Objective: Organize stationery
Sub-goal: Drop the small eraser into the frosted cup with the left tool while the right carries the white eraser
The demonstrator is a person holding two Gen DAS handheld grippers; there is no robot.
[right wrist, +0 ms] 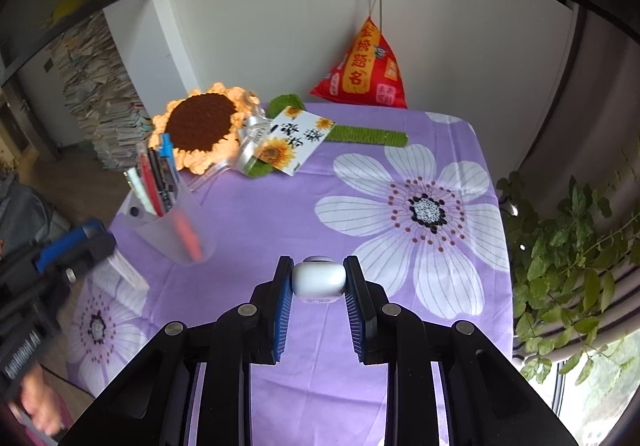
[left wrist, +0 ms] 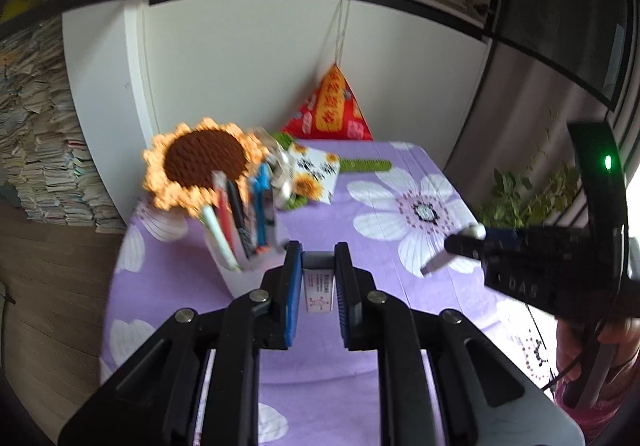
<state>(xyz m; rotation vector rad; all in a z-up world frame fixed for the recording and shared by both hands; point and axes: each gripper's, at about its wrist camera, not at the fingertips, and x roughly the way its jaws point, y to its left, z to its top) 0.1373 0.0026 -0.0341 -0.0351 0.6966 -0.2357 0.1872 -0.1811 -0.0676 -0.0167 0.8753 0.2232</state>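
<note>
Left gripper [left wrist: 317, 266] is clamped on a flat white eraser [left wrist: 318, 291]; right gripper [right wrist: 318, 278] pinches a white correction tape [right wrist: 318, 278]. Both are held above the table, right of the pen cup [right wrist: 176, 230]. Advise lowering each squarely over the cup mouth before release.

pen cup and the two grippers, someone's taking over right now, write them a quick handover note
Left gripper: shut on a small white labelled item, held above the table.
Right gripper: shut on a white rounded piece, possibly a glue stick or eraser; also off the table.
Pen cup: at the left edge of the purple floral cloth, already holding several pens.
Behind it: crochet sunflower, sunflower card.
Done: pens are in the cup, both loose items picked up.
Left: probably drop both held items into or beside the cup.
</note>
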